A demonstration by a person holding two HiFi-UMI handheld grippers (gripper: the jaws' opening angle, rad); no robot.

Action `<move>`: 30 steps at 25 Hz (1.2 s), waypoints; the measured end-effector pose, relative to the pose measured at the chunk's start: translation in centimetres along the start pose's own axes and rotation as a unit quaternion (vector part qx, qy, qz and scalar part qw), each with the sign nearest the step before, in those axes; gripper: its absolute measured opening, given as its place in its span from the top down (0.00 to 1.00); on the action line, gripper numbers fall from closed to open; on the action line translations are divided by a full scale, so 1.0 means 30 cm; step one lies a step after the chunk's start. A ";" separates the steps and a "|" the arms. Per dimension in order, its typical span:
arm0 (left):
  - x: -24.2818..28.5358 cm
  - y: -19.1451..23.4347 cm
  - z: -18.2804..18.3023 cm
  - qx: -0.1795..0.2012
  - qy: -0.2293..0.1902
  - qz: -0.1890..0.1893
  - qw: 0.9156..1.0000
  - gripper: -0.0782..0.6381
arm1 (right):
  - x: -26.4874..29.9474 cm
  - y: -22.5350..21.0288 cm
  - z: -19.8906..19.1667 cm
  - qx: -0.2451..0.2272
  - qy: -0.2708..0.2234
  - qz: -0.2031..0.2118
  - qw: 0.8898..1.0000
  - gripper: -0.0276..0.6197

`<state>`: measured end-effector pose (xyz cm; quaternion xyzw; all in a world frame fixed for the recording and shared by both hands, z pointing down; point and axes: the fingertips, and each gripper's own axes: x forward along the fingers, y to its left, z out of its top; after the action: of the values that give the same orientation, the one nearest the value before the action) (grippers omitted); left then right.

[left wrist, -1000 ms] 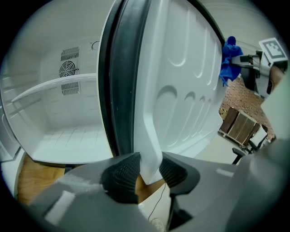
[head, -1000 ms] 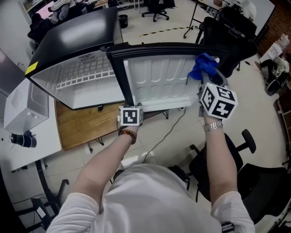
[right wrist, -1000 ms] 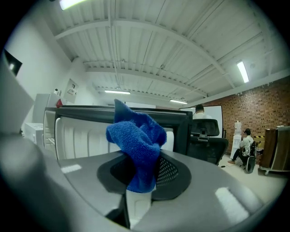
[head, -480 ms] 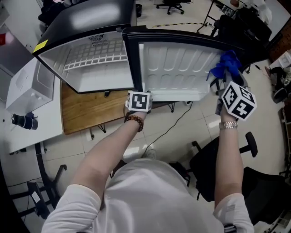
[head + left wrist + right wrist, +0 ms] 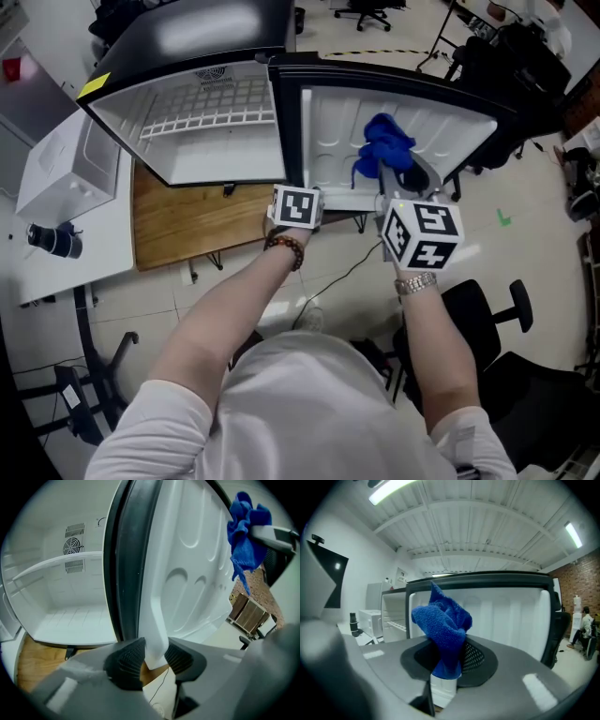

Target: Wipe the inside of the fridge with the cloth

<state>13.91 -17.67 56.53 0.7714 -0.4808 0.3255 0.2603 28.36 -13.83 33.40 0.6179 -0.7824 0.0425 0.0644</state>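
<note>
- Two surfaces need wiping as I read the task: the white liner of the open door (image 5: 328, 117) and the main compartment of the fridge (image 5: 211, 164), which stands on a wooden counter (image 5: 173, 220).
- Blue cloth (image 5: 384, 150) sits in front of the middle of the door liner in the head view; whether it actually presses on the plastic I cannot tell.
- Right tongs (image 5: 449, 660) are clamped on the cloth's lower end, with most of it bunched above the pads.
- Left tongs (image 5: 154, 660) are pinched on the door's bottom lip, apparently steadying it.
- Judging by this, the work is on the door. The compartment with its wire shelf (image 5: 211, 117) lies well apart from the cloth and looks like the larger part left.
- No streaks, wet marks or dirt show anywhere, so how much is already wiped cannot be read off.
- Cloth looks like thick, fuzzy terry — crumpled into a loose wad with one tail hanging, soft and dry-looking.
</note>
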 end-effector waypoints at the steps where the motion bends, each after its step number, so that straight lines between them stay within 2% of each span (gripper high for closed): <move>1: -0.001 0.004 0.002 0.000 0.000 0.001 1.000 0.70 | 0.025 0.062 -0.019 -0.005 0.006 0.020 1.000 0.82; 4: 0.001 0.007 -0.015 -0.007 0.006 -0.006 1.000 0.70 | 0.092 0.203 -0.076 -0.015 0.024 0.069 0.997 0.82; 6: 0.008 -0.011 -0.028 -0.019 0.004 -0.029 0.999 0.69 | 0.131 0.264 -0.106 -0.018 0.034 0.094 0.995 0.82; 9: 0.021 -0.060 -0.021 -0.031 -0.013 -0.073 0.997 0.69 | 0.180 0.320 -0.136 -0.018 0.043 0.121 0.992 0.82; 11: 0.021 -0.057 -0.022 -0.029 -0.013 -0.072 0.997 0.69 | 0.209 0.333 -0.149 -0.014 0.047 0.126 0.991 0.82; 24: 0.015 -0.035 -0.029 -0.029 -0.010 -0.055 0.998 0.70 | 0.228 0.200 -0.190 0.015 0.046 0.056 0.997 0.82; 28: -0.007 -0.068 0.053 -0.016 -0.061 -0.076 0.995 0.70 | 0.206 0.151 -0.194 0.019 0.044 0.040 0.998 0.82; 30: -0.011 -0.071 0.060 -0.015 -0.065 -0.078 0.995 0.70 | 0.192 0.114 -0.198 0.024 0.043 0.028 0.998 0.82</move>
<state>16.19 -17.90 54.93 0.8222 -0.4395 0.2460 0.2650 24.00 -17.71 40.18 0.5947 -0.7947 0.0894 0.0819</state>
